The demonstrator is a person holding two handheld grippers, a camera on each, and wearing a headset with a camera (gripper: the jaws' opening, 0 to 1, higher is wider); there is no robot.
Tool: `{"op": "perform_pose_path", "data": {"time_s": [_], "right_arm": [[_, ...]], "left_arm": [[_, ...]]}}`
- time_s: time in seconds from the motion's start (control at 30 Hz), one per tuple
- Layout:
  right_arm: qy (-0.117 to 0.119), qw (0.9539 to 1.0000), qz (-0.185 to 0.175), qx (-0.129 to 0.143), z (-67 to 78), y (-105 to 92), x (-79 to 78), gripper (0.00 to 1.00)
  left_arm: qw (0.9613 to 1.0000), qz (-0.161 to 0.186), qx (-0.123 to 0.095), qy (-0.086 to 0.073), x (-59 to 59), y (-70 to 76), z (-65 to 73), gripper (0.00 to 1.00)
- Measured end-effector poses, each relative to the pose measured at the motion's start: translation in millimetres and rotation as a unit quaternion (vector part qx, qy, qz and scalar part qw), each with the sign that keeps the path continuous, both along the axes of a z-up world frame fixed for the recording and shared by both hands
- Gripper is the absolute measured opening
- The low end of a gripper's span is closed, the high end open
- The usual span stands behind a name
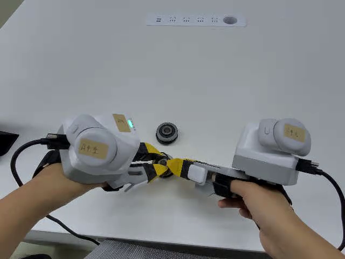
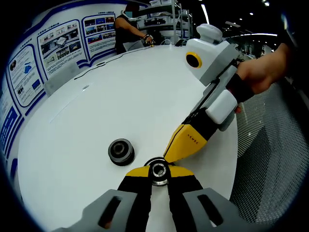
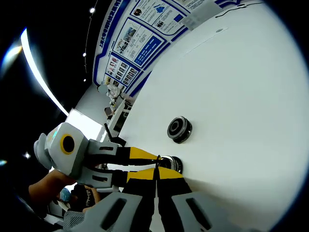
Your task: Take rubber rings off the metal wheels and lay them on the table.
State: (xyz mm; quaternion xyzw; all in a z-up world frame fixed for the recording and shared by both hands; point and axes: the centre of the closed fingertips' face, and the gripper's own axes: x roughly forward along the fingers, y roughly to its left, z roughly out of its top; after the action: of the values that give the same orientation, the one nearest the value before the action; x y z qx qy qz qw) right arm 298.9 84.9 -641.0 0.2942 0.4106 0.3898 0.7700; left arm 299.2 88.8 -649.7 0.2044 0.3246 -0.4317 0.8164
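A small metal wheel (image 2: 159, 170) with a black rubber ring sits between the yellow tips of my left gripper (image 2: 158, 173), which is shut on it just above the white table (image 1: 226, 81). In the head view this wheel (image 1: 165, 167) is mostly hidden by the two sets of jaws. My right gripper (image 3: 157, 165) comes in from the right with its jaws pressed together, their tips pinching the ring at the wheel's rim (image 3: 172, 163). A second wheel (image 1: 167, 132) with its ring on lies flat on the table just beyond, also seen as the second wheel (image 2: 120, 151) (image 3: 179, 129).
A white socket panel (image 1: 197, 20) is set into the table at the far side. Black cables (image 1: 19, 154) trail off both grippers toward the near table edge. A dark object (image 1: 5, 141) lies at the left edge.
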Motion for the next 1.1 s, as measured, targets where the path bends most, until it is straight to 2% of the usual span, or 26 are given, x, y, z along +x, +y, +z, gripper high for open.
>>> {"op": "perform_pose_path", "data": {"time_s": [0.27, 0.37, 0.5, 0.77, 0.93, 1.1], "right_arm": [[0.008, 0.9999, -0.004, 0.009, 1.2, -1.4, -0.9, 0.02], [0.01, 0.9998, -0.005, 0.013, 3.5, -1.7, -1.6, 0.02], [0.011, 0.9998, -0.006, 0.017, 5.6, -2.7, -2.3, 0.02], [0.014, 0.9985, -0.028, 0.044, 20.8, -7.8, 3.1, 0.02], [0.01, 0.9969, -0.063, 0.046, 25.1, -26.7, 16.1, 0.02], [0.02, 0.9935, -0.108, 0.032, 15.6, -53.6, 27.6, 0.02]], "left_arm": [[0.9999, 0.007, -0.009, -0.012, -2.2, 2.1, 10.9, 0.15], [0.9995, 0.015, -0.023, -0.018, -1.6, 2.1, 19.0, 0.19], [0.9992, 0.02, -0.022, -0.025, -0.5, 6.1, 23.2, 0.19], [0.9984, 0.039, -0.025, -0.032, 1.4, 15.9, 29.6, 0.21], [0.9984, 0.04, -0.023, -0.032, 2.7, 16.6, 28.5, 0.21], [0.9986, 0.037, -0.022, -0.029, 4.8, 12.5, 24.3, 0.21]]}}
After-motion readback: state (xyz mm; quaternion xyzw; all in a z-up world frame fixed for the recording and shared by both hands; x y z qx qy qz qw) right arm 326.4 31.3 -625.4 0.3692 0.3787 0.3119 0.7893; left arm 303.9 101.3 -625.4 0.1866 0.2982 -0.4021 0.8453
